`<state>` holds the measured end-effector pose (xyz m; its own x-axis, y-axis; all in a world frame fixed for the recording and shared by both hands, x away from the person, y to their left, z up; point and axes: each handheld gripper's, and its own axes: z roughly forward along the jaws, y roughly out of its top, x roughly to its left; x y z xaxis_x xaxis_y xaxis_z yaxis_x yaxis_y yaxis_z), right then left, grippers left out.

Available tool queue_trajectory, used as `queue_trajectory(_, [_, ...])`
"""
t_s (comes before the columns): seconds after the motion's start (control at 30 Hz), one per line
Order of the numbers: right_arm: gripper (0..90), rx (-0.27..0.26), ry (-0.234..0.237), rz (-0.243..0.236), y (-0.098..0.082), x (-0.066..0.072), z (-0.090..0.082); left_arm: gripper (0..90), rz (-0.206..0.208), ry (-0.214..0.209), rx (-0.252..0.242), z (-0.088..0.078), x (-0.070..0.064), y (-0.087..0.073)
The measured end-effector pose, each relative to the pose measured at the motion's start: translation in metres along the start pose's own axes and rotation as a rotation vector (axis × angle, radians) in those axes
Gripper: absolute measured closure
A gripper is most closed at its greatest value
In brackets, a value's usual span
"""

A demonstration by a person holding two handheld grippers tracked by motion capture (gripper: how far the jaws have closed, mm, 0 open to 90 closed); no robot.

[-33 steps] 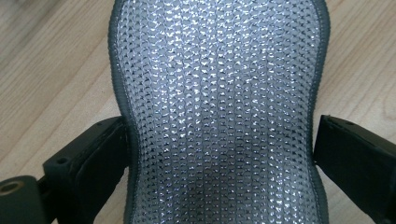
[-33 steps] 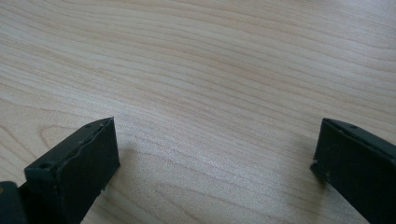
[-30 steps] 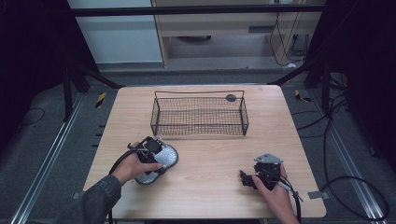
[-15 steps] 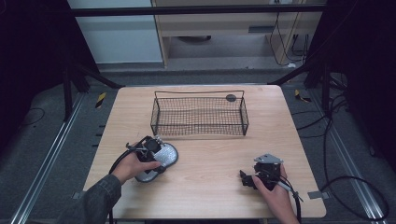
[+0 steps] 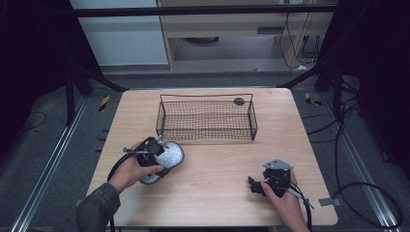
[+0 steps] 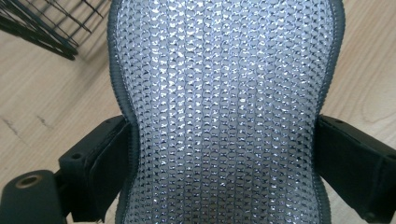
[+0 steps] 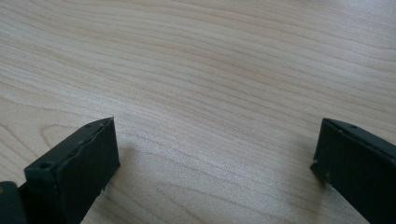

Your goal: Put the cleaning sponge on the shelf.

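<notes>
A silver mesh scouring pad [image 6: 224,70] with a grey sewn edge sits between the two black jaws of my left gripper [image 6: 224,154]. The jaws have just been closing, and both press into its narrowed sides. In the high view the pad [image 5: 170,154] is at the table's front left, its far end tilted up, with the left gripper [image 5: 162,160] on its near half. My right gripper [image 5: 252,186] rests low at the front right, open, with bare wood between its fingers [image 7: 74,168].
A black wire basket [image 5: 207,121] stands at the middle back of the wooden table [image 5: 217,159]; I cannot tell if anything lies in it. A small dark round thing [image 5: 239,101] lies by its far right corner. The basket's corner [image 6: 42,28] is just beyond the pad.
The left gripper has closed on the pad and lifted slightly, so the pad's far end has tipped up off the table. The right gripper has not moved.
</notes>
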<state>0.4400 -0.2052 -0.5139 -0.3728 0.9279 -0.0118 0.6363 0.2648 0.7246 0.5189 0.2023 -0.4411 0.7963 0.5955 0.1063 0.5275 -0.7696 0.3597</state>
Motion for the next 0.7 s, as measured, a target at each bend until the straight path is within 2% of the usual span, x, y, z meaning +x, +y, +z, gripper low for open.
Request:
queue_trajectory(0.23, [0.4,0.001,0.002,0.007,0.000,0.000,0.000,8.0,0.053,0.016,-0.019,-0.013,-0.004,0.006])
queue_trajectory(0.47, [0.4,0.001,0.003,0.007,0.000,0.000,0.000,8.0,0.082,0.014,-0.028,-0.021,-0.008,0.011])
queue_trajectory(0.7, [0.4,0.001,0.003,0.007,0.000,0.000,0.000,8.1,0.112,0.045,-0.038,-0.033,-0.007,0.018])
